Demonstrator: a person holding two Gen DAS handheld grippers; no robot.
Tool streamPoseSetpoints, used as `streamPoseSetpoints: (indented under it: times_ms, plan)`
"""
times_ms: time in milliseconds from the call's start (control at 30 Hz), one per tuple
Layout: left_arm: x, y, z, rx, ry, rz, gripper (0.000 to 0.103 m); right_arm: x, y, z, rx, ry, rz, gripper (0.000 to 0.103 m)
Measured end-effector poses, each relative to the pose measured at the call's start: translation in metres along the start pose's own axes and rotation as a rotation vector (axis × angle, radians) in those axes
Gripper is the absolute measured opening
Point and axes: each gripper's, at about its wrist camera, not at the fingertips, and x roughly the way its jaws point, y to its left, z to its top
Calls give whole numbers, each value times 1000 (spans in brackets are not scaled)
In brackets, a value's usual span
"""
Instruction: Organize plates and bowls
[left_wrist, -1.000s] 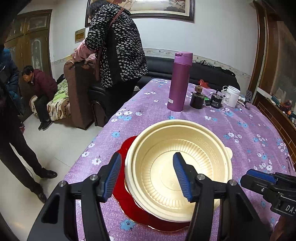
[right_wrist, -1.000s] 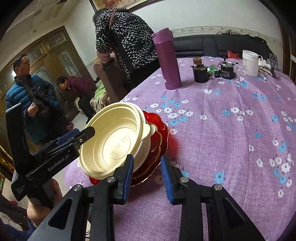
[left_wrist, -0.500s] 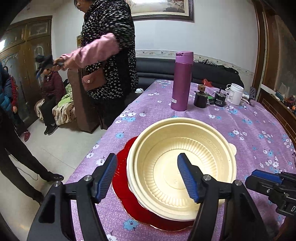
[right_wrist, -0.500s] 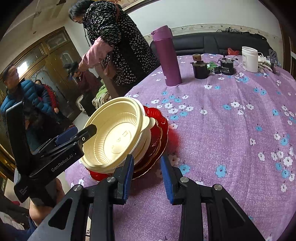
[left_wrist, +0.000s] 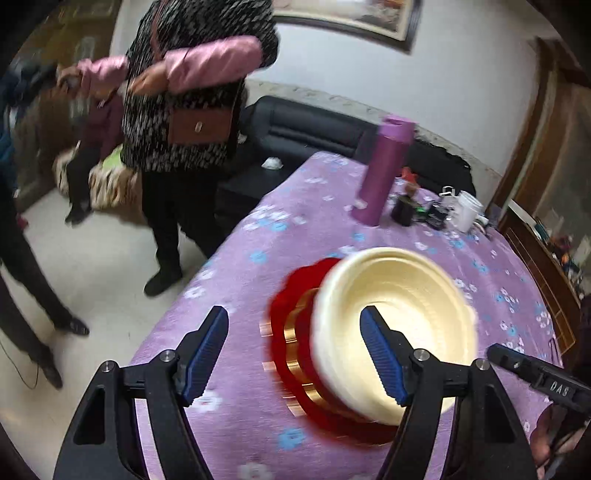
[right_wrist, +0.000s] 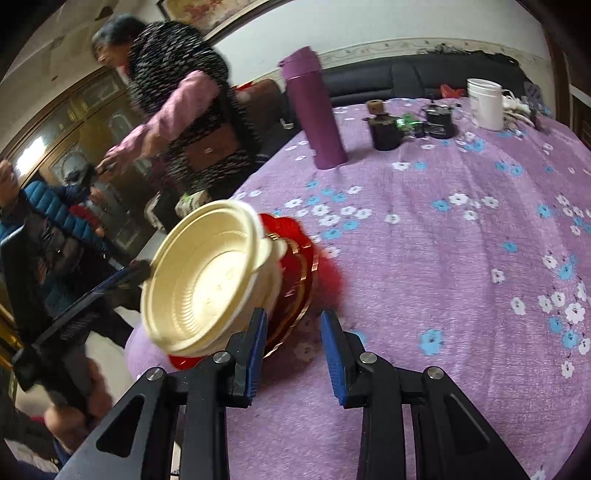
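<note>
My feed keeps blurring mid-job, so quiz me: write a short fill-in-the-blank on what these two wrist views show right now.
1. The cream bowls are nested on top of ____ plates.
2. The left claw is ____, gripping nothing.
3. The tall bottle standing on the floral tablecloth is ____ in colour.
4. The white cup stands at the table's ____ end, beyond the bottle.

Missing words: red; open; purple; far

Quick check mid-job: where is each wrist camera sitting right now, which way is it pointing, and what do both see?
Left wrist: behind the open left gripper, looking across the cream bowl toward the purple flask; right gripper's tip at right.
Right wrist: behind the open right gripper, facing the tablecloth; left gripper at left.
Shared: bowl, red plates, flask.
</note>
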Motion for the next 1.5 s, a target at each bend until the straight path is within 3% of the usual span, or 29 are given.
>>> streamPoseSetpoints:
  times_ms: [233,400,600,667,800,933,1067,1233,1500]
  plan:
    - [32,43,-12,-92,150,-52,72,15,-11,8,44,18,-2,33]
    - [53,37,-14,-69,187,-66,50,30,-8,10,48,42,-8,33]
    - [74,28,-11,-48,201,-85,34,55,-9,16,56,75,-10,33]
    - [77,25,-12,-31,197,-82,30,63,-9,16,72,87,-7,20]
    - [83,18,-14,-9,203,-95,18,77,-10,13,89,105,20,13]
    - [82,6,-17,28,196,-81,9,73,-7,10,76,94,19,13]
    - [77,-6,-20,73,182,-51,9,67,-9,7,78,84,23,12]
    - [77,-30,-22,98,189,-78,9,52,-21,6,83,60,5,12]
    - [82,-110,-35,181,205,-124,9,-2,-70,-7,153,-5,-57,12]
